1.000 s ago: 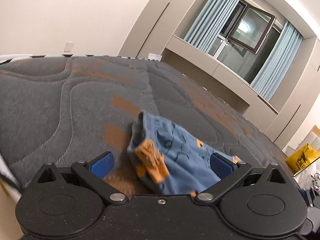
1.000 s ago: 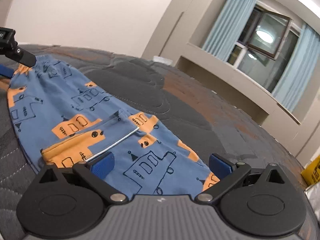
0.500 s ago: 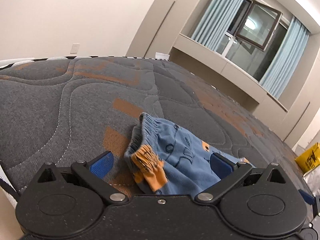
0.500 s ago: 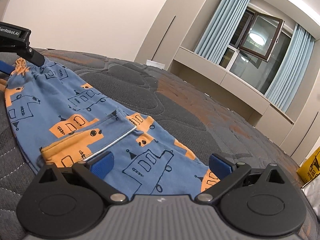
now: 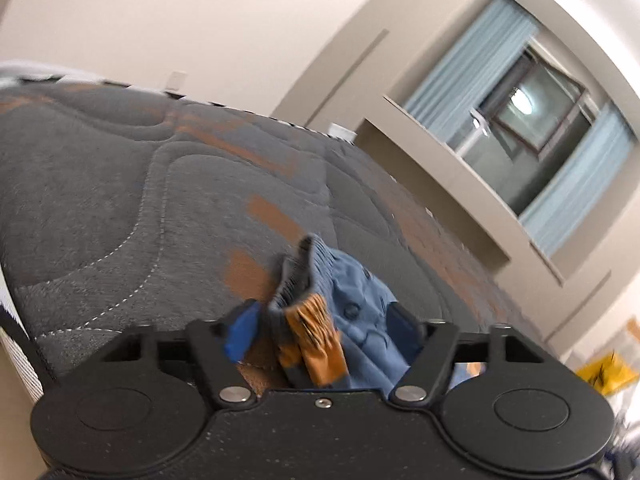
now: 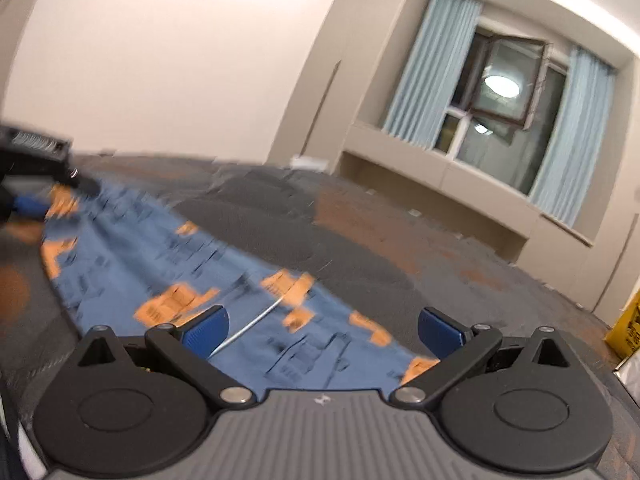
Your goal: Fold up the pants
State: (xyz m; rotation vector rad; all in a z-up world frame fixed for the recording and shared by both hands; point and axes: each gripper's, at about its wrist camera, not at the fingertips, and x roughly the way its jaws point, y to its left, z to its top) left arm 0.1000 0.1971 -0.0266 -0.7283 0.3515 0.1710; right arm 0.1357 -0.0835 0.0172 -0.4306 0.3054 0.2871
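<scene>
the left gripper (image 5: 320, 326) is closing, not yet pinching, around the pants (image 5: 352, 312) waistband to lift it, while the right gripper (image 6: 320, 326) hovers wide over the hem.

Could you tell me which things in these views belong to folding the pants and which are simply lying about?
Part of the job:
- pants, spread on the mattress
- left claw, closing around the waistband, pads not yet pressing
- right claw, open over the pants

Just lying about:
- yellow bag
- curtains
- open window
</scene>
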